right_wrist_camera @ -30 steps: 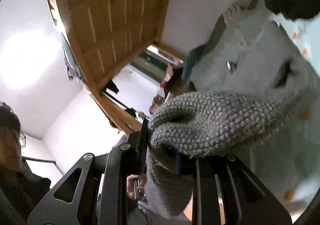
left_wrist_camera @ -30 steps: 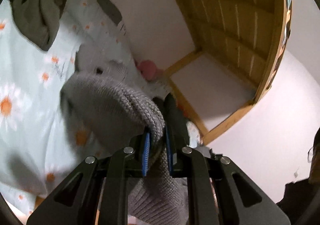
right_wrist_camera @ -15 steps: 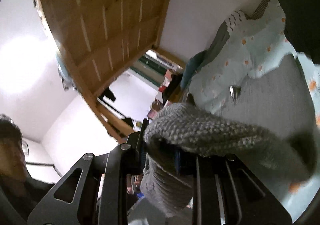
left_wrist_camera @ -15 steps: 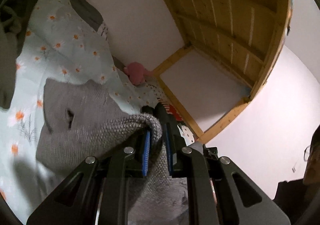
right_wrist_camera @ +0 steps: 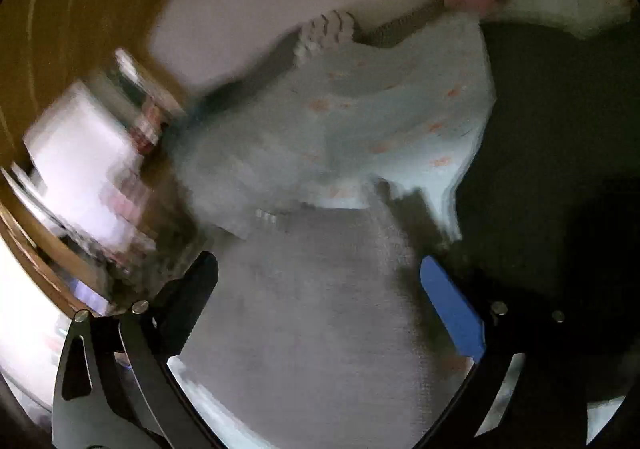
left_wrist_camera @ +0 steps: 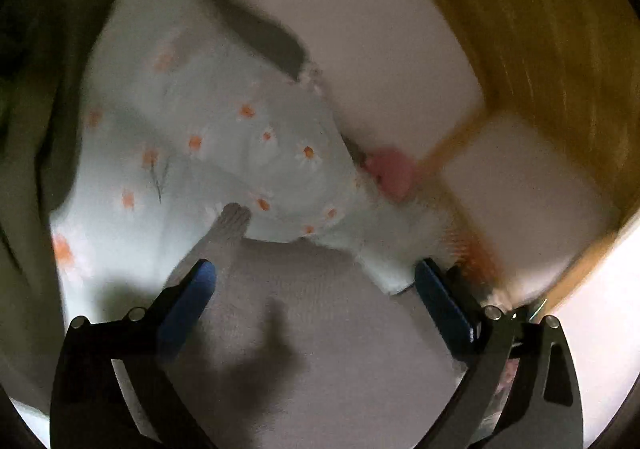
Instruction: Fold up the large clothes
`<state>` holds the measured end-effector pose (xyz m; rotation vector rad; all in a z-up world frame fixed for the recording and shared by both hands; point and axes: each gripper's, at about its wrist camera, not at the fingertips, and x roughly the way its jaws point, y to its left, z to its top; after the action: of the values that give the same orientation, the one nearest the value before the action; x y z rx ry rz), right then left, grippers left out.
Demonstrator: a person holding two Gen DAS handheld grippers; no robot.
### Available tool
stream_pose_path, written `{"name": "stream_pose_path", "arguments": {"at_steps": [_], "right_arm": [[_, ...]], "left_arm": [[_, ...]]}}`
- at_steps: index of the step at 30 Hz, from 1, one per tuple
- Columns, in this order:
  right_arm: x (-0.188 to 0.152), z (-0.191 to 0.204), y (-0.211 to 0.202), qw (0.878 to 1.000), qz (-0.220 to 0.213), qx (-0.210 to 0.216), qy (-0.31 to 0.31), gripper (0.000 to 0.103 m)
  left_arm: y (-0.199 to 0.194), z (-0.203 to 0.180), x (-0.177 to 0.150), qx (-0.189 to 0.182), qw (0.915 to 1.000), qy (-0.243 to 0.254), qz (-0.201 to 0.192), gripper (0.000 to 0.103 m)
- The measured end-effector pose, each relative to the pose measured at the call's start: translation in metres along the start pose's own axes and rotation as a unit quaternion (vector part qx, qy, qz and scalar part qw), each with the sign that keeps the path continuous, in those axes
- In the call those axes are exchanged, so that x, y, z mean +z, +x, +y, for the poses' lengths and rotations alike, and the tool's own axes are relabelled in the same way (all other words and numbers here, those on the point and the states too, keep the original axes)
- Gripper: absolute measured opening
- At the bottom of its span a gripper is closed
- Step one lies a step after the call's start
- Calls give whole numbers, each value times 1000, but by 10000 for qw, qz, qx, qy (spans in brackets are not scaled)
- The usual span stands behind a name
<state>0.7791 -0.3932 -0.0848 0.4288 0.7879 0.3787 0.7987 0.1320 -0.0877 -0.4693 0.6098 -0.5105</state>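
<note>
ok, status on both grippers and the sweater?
Left gripper, right gripper: jaws opening, nothing gripped. Grey sweater flat on floral sheet. Nothing in the way.

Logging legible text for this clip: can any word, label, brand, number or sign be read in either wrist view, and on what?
None can be read.
grey knit garment: no label shows.
daisy-print bedsheet: flowers only, no lettering.
cluttered items by the wooden frame: too blurred to tell whether they carry any text.
</note>
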Motion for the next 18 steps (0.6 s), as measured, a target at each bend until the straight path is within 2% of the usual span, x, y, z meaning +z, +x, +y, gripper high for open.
{"name": "stream_pose_path", "arguments": {"at_steps": [1, 2, 4, 5, 7, 8, 9, 10, 11, 12, 13, 14, 15, 18], "right_arm": [[-2, 0, 9, 9983, 187, -387, -393, 100], [-6, 1, 19, 9953, 370, -549, -711, 100], [-10, 11, 45, 9836, 684, -968, -1360, 100], [-10, 19, 61, 9754, 851, -1155, -1676, 100], [-12, 32, 80, 9681, 974, -1226, -1958, 99], [-14, 35, 89, 9631, 1019, -1326, -2108, 84], [-17, 38, 102, 9522, 1148, -1610, -2330, 61], [-20, 33, 112, 9456, 1216, -1867, -2372, 60], [-20, 28, 117, 9449, 1192, -1992, -2306, 60], [-17, 22, 118, 9504, 1112, -1962, -2142, 60], [-14, 18, 119, 9516, 1067, -2010, -2067, 62], [-12, 17, 120, 9501, 1029, -2103, -2060, 71], [-13, 18, 123, 9455, 994, -2267, -2114, 81], [-19, 37, 117, 9316, 692, -2630, -2412, 82]], "left_arm": [[6, -6, -4, 65, 9992, 372, 111, 98], [19, -10, -11, 153, 9966, 727, 355, 98], [52, -9, -27, 417, 9880, 1063, 1040, 98], [72, -2, -37, 626, 9814, 1052, 1479, 98], [96, 21, -53, 1002, 9726, 766, 1951, 97], [95, 27, -55, 933, 9761, 685, 1839, 97], [91, 29, -54, 869, 9795, 647, 1696, 97], [89, 31, -54, 856, 9802, 588, 1684, 97], [88, 34, -54, 844, 9810, 558, 1652, 97], [86, 34, -57, 843, 9813, 584, 1627, 97], [84, 35, -59, 895, 9807, 623, 1624, 97], [85, 34, -59, 948, 9800, 649, 1627, 97], [84, 33, -58, 1007, 9789, 687, 1642, 97], [81, 14, -52, 1450, 9738, 984, 1452, 97]]}}
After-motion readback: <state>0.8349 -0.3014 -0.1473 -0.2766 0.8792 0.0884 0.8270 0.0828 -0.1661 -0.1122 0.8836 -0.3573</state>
